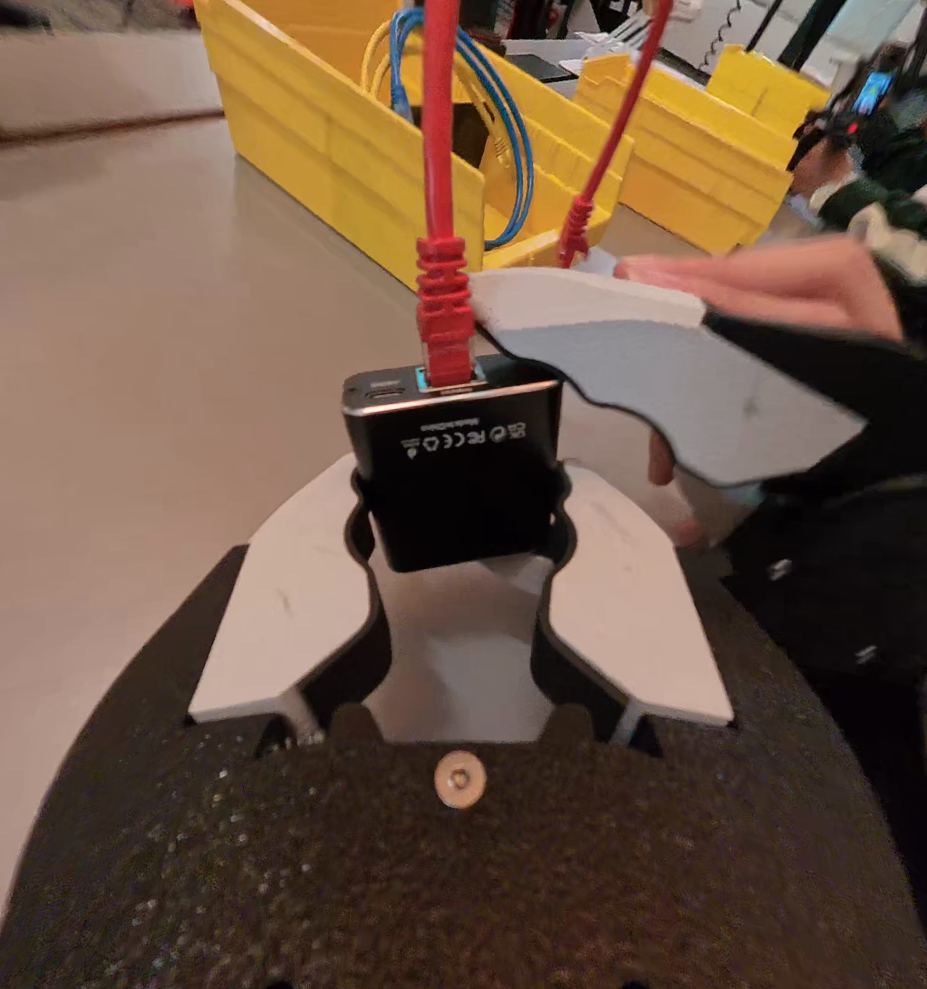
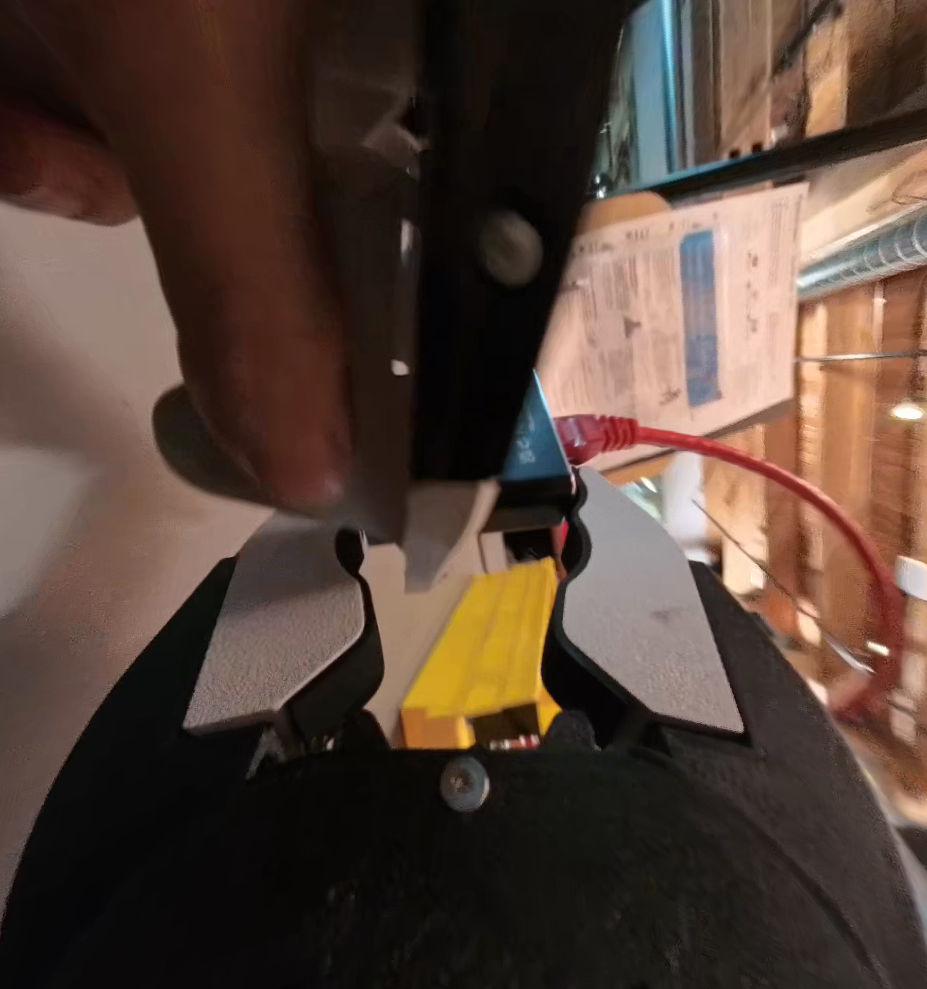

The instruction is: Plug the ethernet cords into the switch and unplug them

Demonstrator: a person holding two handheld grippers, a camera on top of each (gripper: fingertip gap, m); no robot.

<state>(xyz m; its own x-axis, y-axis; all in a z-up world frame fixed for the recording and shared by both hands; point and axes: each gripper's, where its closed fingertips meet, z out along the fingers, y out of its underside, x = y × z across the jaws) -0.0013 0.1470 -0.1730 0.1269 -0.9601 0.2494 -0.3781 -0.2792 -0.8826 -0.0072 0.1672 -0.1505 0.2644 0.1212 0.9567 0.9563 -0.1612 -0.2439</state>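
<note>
Switch: the small black switch [image 1: 453,471] sits in the centre of the left wrist view, lifted clear of the table [image 1: 129,374], its port face turned away from the camera
Left tongs: the left gripper [image 1: 458,514] is clamped on the sides of the switch, low on its body
Cord: one red cord [image 1: 442,316] has its plug seated in a port at the centre of the frame; its other plug [image 1: 576,230] hangs loose to the upper right
Right tongs: the right gripper [image 2: 464,530] has its jaws apart and nothing between them; in the left wrist view one white finger [image 1: 584,299] touches the plug's ribbed boot
Step in hand: probably unplugging, though blur in the right wrist view makes this uncertain
Doing it well: close low on the plug so the latch tab is pressed, keep the switch steady, then pull straight along the port's line, no twisting
Edges: the yellow bins [image 1: 343,134] fill the upper centre of the left wrist view, one holding coiled blue and yellow cords [image 1: 504,139]
Open room: bare table spreads over the left half of that view; the right side is crowded by the hand [image 1: 771,289] on the other tool
</note>
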